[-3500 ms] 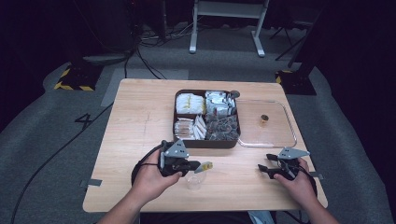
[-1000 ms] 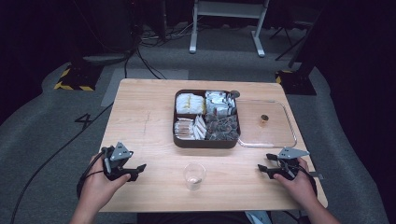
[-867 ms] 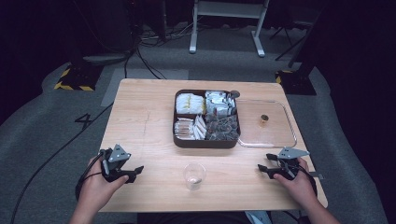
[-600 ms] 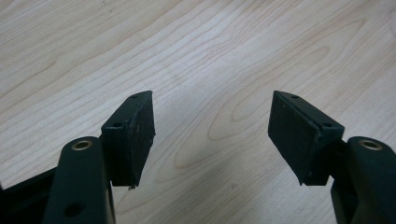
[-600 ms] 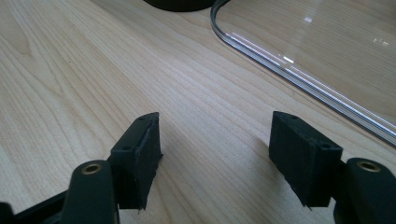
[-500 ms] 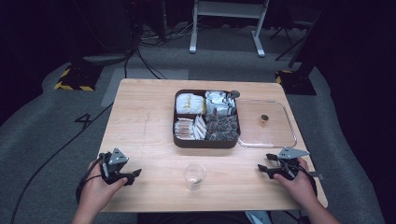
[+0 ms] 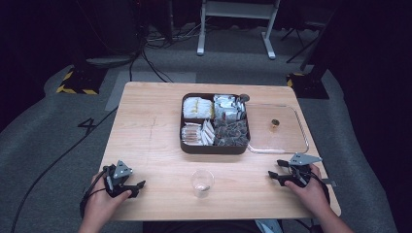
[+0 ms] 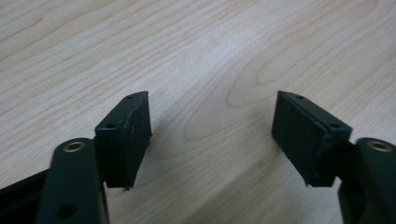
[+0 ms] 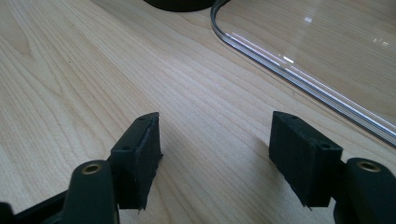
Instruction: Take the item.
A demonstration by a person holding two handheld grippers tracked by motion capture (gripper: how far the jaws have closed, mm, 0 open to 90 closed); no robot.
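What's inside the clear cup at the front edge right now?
The clear cup seems to hold a small pale item at its bottom; glare and blur hide what it is. Both grippers rest apart from it.

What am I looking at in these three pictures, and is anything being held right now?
No robot arm here: a person holds a two-jaw tool in each hand. The high view looks down on the wooden table. On it: the left gripper, the right gripper, a clear cup, a dark compartment box of packets and a clear lid beside it. The other two pictures come from cameras riding on each tool, looking along its jaws. Left gripper: jaws apart, just opened wider, bare wood between. Right gripper: jaws also apart, empty, near the lid's edge. Nothing is held.
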